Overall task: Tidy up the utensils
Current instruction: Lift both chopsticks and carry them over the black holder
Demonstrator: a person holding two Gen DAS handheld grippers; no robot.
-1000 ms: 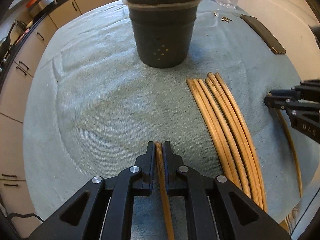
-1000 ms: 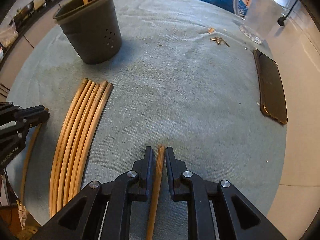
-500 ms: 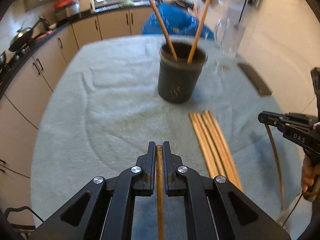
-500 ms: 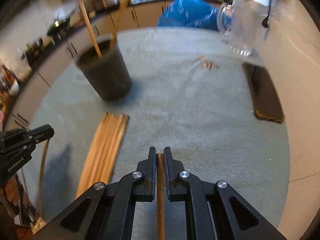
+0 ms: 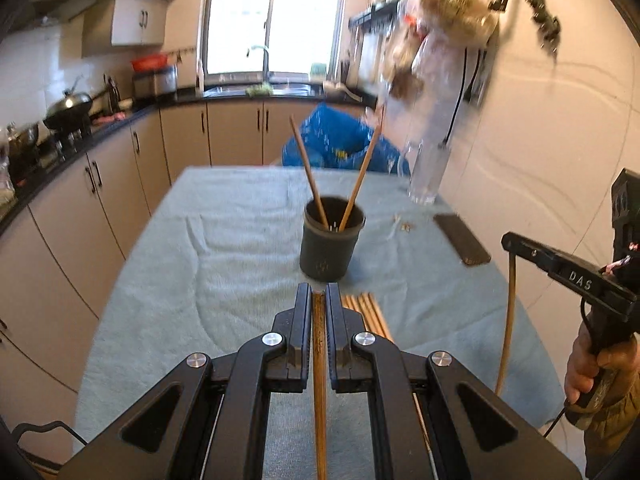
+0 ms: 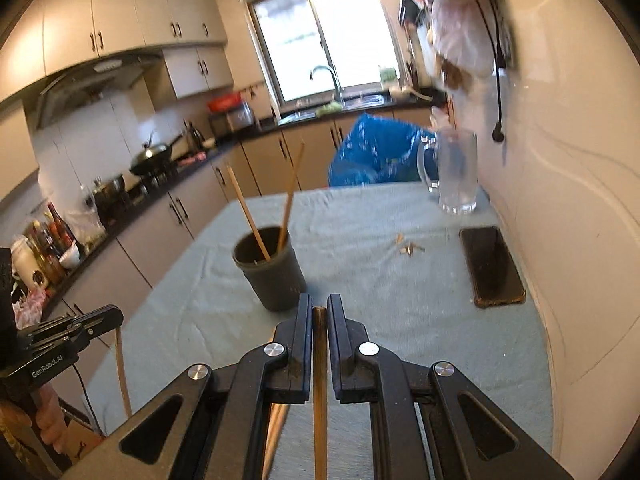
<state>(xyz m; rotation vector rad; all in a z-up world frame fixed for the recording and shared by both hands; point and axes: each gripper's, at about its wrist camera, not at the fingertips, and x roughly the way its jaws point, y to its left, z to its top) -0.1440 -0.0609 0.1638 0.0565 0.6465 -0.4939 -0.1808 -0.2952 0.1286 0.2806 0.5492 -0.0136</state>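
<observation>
Raised off the cloth, each tool (image 5: 318, 300) (image 6: 319, 312) now pinches a slim bamboo chopstick (image 5: 319, 360) (image 6: 319, 380).

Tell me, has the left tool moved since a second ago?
Yes. The left tool has risen and backed away: the dark holder now looks smaller and farther.

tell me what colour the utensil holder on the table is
Dark grey, nearly black. The utensil holder shows best in the right wrist view, with two chopsticks inside.

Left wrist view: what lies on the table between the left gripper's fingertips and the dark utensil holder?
In the left wrist view, only the far ends of the loose chopsticks and bare blue-green cloth lie between the left gripper and the utensil holder.
</observation>
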